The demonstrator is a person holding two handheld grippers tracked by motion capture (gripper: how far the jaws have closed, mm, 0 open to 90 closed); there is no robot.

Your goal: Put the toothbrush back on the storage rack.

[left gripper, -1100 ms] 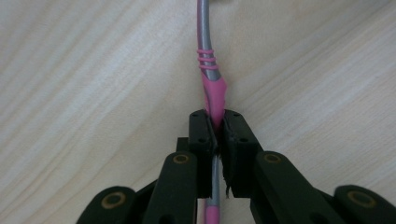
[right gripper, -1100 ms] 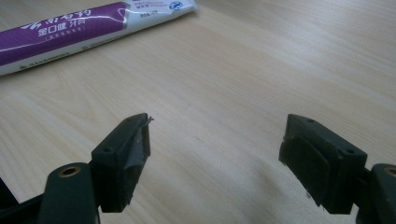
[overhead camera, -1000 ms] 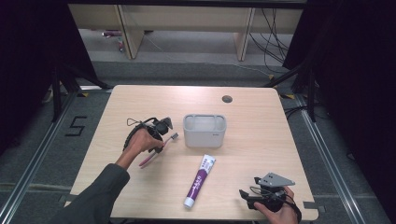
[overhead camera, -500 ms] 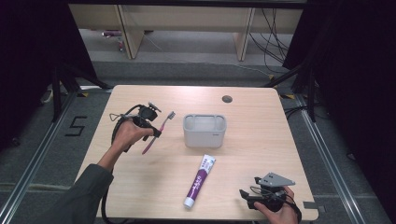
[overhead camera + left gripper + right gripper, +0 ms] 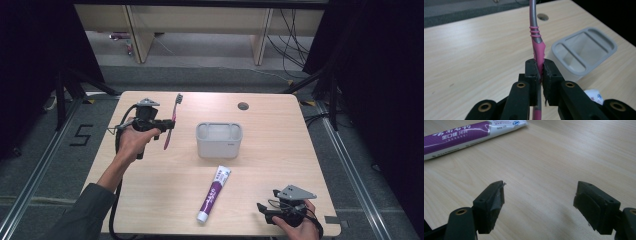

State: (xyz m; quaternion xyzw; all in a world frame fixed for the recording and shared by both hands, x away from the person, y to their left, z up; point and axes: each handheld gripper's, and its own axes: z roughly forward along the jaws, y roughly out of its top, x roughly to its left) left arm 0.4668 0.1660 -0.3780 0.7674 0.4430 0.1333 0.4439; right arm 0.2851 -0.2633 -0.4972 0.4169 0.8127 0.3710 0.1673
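A pink and grey toothbrush [image 5: 171, 122] stands nearly upright above the table's left side, bristles up, with my left gripper [image 5: 167, 124] shut on its handle. In the left gripper view the two pads clamp the pink toothbrush [image 5: 537, 51] handle, and my left gripper [image 5: 540, 75] points toward the grey holder [image 5: 584, 51]. That grey toothbrush holder [image 5: 219, 140] sits mid-table, to the right of the brush. My right gripper [image 5: 263, 210] rests at the front right edge; its jaws stand wide apart over bare wood in the right gripper view [image 5: 539, 202].
A purple and white toothpaste tube [image 5: 213, 194] lies in front of the holder, its tube [image 5: 469, 133] just beyond my right gripper. A round cable hole [image 5: 243, 106] sits near the table's far edge. Dark curtains flank the wooden table [image 5: 280, 150].
My left hand has lifted the toothbrush off the table and swung it from lying slanted to nearly upright, drifting left. The right gripper has stayed put.
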